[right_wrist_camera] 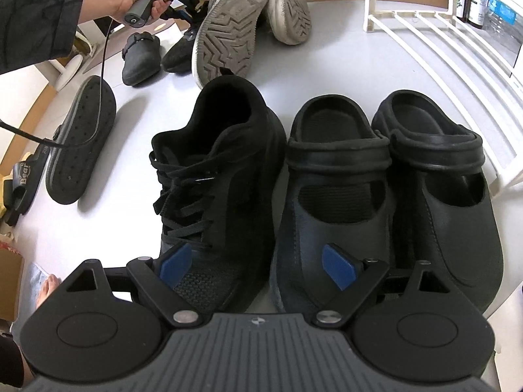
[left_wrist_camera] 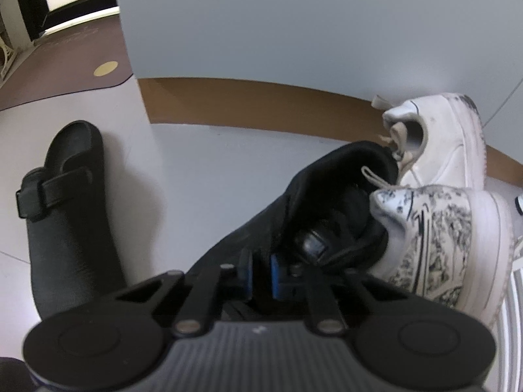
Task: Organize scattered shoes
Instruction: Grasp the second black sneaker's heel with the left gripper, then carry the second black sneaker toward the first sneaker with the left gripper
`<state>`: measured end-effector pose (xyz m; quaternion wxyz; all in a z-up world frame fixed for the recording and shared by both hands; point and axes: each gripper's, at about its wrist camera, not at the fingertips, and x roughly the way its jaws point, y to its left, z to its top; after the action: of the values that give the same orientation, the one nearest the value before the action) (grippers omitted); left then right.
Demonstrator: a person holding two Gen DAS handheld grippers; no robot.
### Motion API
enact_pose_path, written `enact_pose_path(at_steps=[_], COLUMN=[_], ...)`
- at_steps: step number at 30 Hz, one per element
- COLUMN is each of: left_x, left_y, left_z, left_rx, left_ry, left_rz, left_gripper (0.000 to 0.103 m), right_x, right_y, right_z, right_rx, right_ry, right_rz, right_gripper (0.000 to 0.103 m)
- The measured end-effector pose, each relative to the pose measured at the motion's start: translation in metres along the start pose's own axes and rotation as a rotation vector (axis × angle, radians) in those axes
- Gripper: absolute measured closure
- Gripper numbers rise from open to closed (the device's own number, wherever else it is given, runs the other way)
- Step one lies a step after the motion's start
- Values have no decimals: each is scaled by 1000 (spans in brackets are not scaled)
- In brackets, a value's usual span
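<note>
Left gripper (left_wrist_camera: 260, 272) fingers nearly closed, pinching black sneaker (left_wrist_camera: 313, 202) collar; patterned sneaker (left_wrist_camera: 441, 238) at 3 o'clock. Right gripper (right_wrist_camera: 258, 266) fingers wide apart, holding nothing, above black lace-up sneaker (right_wrist_camera: 222, 189).

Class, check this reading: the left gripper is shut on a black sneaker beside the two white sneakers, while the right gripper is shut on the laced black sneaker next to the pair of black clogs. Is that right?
Not quite. The right gripper is open, its jaws spread above the laced black sneaker and the pair of black clogs, gripping nothing, as the right wrist view shows. The rest holds: the left gripper is shut on the black sneaker beside the white sneakers.
</note>
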<state>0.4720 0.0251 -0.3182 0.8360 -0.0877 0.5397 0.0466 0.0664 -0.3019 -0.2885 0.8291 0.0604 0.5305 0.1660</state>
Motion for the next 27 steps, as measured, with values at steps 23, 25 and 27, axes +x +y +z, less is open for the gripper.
enact_pose_path(at_steps=[23,25,27], left_x=[-47,-51,-57], left_y=[95,96,98], left_z=[-65,-72,-81], left_rx=[123,132,142], left_ry=[38,41,43], left_rz=[76,72,65], left_gripper=[95,96,98], right_x=[3,3,3], right_y=[9,10,11], right_z=[4,5,6], right_rx=[-12,-15,-17], right_ry=[-6,-10,-14], right_rz=[3,4,6], right_gripper=[12,12,12])
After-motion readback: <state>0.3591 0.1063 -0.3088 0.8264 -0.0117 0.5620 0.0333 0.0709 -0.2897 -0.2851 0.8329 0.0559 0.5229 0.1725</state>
